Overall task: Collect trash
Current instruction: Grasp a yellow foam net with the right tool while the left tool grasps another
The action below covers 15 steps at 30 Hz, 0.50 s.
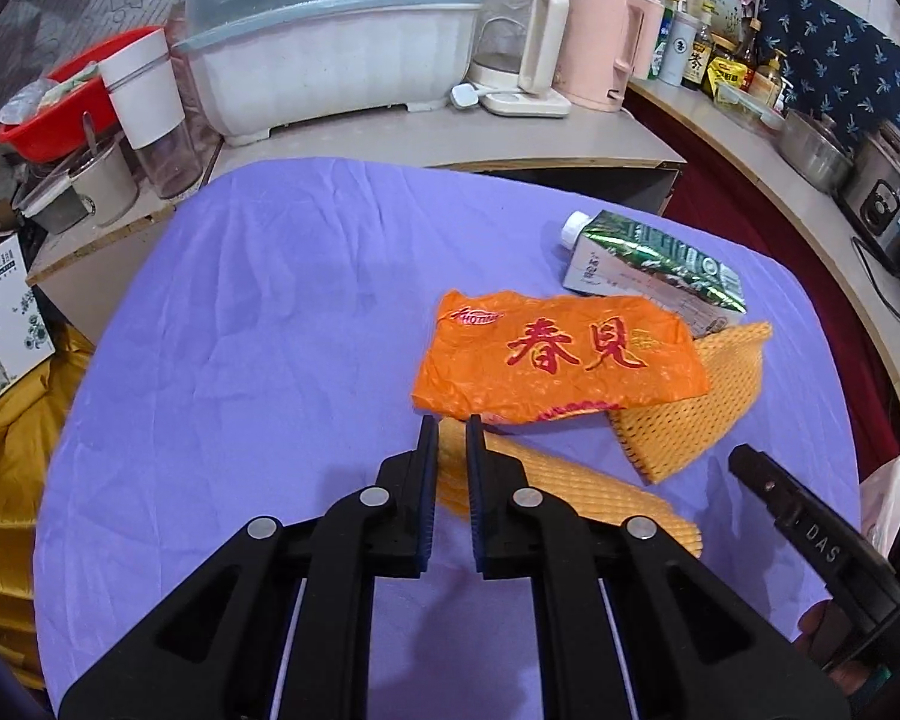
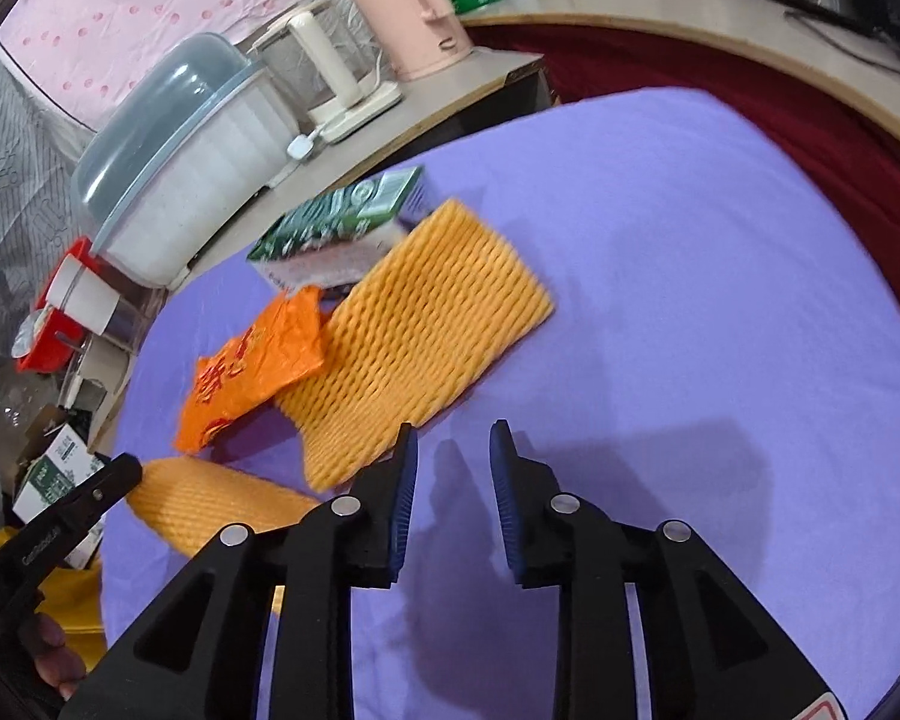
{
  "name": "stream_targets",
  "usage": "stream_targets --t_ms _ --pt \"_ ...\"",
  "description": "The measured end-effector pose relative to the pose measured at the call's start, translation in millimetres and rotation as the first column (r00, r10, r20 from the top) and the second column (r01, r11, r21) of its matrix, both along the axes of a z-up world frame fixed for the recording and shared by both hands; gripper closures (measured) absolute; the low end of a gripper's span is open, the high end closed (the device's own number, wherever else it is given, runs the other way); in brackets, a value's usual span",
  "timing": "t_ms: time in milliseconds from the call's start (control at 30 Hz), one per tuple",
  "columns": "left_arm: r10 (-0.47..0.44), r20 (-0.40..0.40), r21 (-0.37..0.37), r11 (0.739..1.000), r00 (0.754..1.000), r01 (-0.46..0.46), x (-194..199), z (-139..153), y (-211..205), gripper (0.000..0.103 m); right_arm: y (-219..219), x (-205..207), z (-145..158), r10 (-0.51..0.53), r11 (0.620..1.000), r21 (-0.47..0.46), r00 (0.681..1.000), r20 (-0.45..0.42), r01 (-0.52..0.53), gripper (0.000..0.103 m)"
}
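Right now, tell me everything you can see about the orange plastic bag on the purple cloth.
The orange plastic bag is thin, crinkled film printed with red characters and a small red logo. It lies flat and looks empty on the purple cloth, overlapping a yellow foam net and the edge of a green carton. No gripper touches it.

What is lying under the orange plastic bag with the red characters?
The orange plastic bag overlaps a yellow foam net, and its far corner overlaps the green carton. Whatever else lies beneath its middle is covered.

A table under a wrinkled purple cloth [image 1: 240, 312] carries, ahead of the claw, a crumpled orange plastic wrapper [image 1: 555, 360], two yellow foam nets [image 2: 414, 330] and a green-and-white carton [image 1: 648, 264].
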State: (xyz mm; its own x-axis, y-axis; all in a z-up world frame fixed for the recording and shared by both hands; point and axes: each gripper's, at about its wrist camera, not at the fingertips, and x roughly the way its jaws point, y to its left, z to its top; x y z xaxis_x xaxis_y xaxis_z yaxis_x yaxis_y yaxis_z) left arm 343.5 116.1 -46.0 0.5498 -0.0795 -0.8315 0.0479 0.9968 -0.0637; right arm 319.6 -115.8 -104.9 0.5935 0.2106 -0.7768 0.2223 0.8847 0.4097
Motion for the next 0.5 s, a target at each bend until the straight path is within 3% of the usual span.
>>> stream_targets --t_ms 167,333,367,433,500 --pt "0.009 -0.026 0.002 1.0 1.0 -0.009 2 -11 9 0.094 21 9 -10 0.027 0.998 0.048 1.0 -0.004 -0.027 0.068" --pt "0.012 -0.033 0.001 1.0 0.999 -0.012 4 -15 12 0.094 33 18 -10 0.014 1.0 0.024 1.0 0.015 -0.014 0.065" --pt "0.013 -0.033 0.002 1.0 0.999 -0.013 4 -16 11 0.094 34 20 -9 0.014 1.0 0.008 1.0 0.014 -0.014 0.068" --pt "0.011 -0.034 0.001 1.0 0.999 -0.011 5 -16 10 0.094 35 21 -11 0.019 1.0 -0.01 1.0 0.003 -0.019 0.088" --pt "0.009 -0.031 -0.001 1.0 0.999 -0.009 4 -15 9 0.094 36 20 -11 0.025 1.0 -0.004 1.0 0.006 -0.025 0.093"
